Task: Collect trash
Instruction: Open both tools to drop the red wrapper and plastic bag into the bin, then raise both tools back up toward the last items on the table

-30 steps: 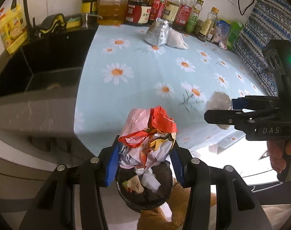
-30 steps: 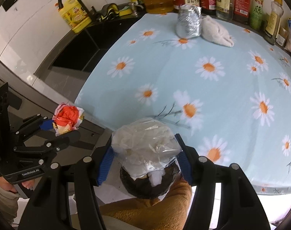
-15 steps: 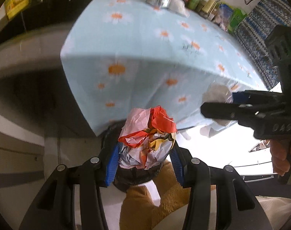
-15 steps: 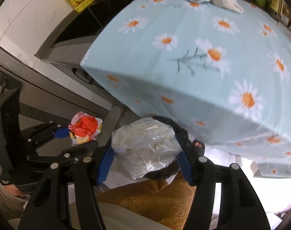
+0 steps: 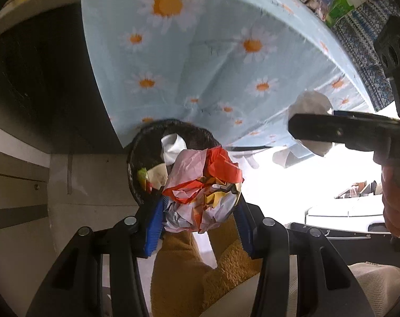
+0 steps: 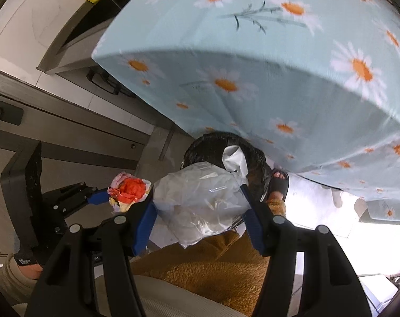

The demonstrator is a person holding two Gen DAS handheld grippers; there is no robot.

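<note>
1. So the left gripper [image 5: 198, 215] is clamped on a crumpled red-and-white paper wad [image 5: 202, 192], right above the black trash bin [image 5: 136, 163].
2. Right gripper [image 6: 200, 208] pinches a scrunched clear plastic bag [image 6: 200, 198], half-wide, over the same bin [image 6: 197, 148].
3. Compared with a second ago, both dropped from tabletop level to below the daisy tablecloth [image 5: 200, 52] edge.

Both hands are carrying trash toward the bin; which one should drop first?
Probably right. Its plastic wad sits directly over the black bin opening, while the left gripper's paper ball hangs nearer the rim.
</note>
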